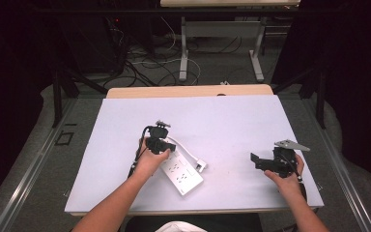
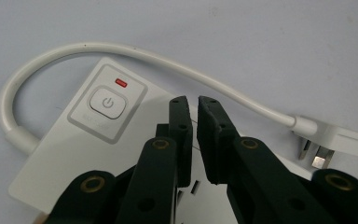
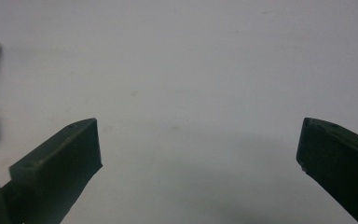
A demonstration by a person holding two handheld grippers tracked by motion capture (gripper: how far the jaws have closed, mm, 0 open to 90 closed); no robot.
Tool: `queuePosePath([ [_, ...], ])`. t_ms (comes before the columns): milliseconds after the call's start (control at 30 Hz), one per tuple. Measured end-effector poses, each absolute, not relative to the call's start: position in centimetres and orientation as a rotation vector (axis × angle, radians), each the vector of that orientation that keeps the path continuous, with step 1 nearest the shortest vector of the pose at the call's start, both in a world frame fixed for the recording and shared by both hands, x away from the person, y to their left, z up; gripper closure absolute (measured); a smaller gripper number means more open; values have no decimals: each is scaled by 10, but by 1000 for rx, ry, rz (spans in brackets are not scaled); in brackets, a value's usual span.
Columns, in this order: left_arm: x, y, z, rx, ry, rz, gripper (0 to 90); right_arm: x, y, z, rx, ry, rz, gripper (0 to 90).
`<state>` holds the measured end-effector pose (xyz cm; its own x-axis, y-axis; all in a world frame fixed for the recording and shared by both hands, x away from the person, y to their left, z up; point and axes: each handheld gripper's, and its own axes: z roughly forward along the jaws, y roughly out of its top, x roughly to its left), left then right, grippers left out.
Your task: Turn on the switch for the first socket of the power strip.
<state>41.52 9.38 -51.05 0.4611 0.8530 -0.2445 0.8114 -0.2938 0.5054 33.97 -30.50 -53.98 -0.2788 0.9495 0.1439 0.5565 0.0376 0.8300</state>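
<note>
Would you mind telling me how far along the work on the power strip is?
The power strip's red indicator is lit. In hand: the left tool, nearly shut and empty, hovers beside the power button. The plug lies loose; the right tool waits open.

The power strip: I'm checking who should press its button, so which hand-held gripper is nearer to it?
Left. The left hand-held gripper hangs right over the power strip, jaws nearly closed with nothing between them. The right hand-held gripper sits well off to its right, jaws wide open.

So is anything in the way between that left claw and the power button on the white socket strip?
Nothing visible: the left gripper hovers over the power strip beside its button, with bare white casing between them.
</note>
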Motion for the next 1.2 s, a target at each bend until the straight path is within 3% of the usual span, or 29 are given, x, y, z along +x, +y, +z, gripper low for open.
queuePosePath([
  [633,402,91,-488,2137,1306,140,773,340,-305,-540,1527,1867,1153,0],
  [1200,395,103,-483,2117,1272,183,592,340,-305,-540,1533,1864,1154,0],
])
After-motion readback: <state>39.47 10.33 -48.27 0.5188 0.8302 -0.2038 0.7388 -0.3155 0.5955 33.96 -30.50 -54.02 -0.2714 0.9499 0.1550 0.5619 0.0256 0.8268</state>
